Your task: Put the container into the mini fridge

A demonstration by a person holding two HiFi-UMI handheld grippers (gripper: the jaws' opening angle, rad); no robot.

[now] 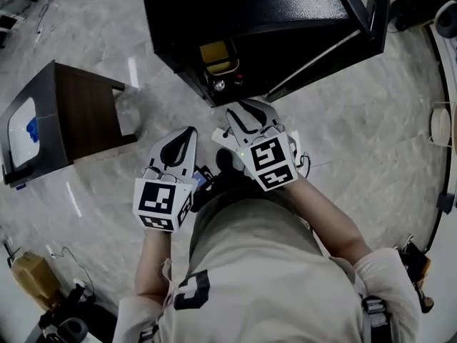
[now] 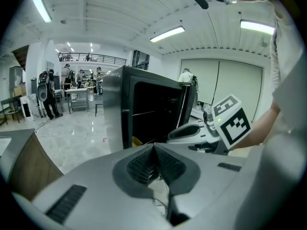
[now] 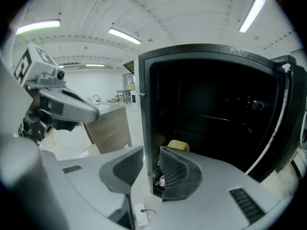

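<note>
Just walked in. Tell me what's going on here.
A person stands in front of the black mini fridge, whose door is open, with a tool in each hand. The left tool is shut and empty, a little further from the fridge. The right tool is open and empty, up by the fridge's front edge. A yellow object sits low inside the fridge; I cannot tell whether it is the container.

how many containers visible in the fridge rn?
1. A yellow container sits at the bottom of the fridge, near its left wall. The rest of the interior is dark, so more could be hidden.
</note>
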